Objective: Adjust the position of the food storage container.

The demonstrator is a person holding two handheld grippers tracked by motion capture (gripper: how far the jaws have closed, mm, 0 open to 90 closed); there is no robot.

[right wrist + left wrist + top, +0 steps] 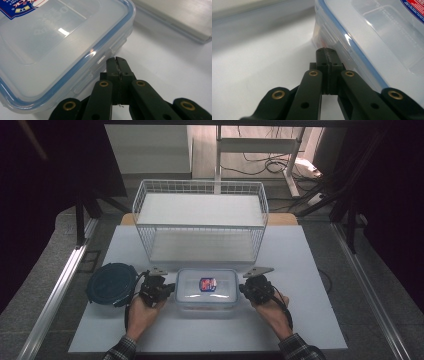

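A clear rectangular food container [207, 289] with a blue-sealed lid and a red-and-blue label sits near the front of the white table. My left gripper [169, 289] is at its left end, shut with nothing between the jaws. In the left gripper view the shut tips [327, 51] rest against the container's side latch [329, 40]. My right gripper [243, 289] is at the container's right end, also shut and empty. In the right gripper view its tips [117, 60] lie close beside the container's [62, 47] side flap [100, 67].
A white wire basket [200, 222] stands just behind the container. A round dark-blue lidded bowl [111, 283] sits at the front left, close to my left hand. The white table board [310, 270] ends in aluminium rails on both sides.
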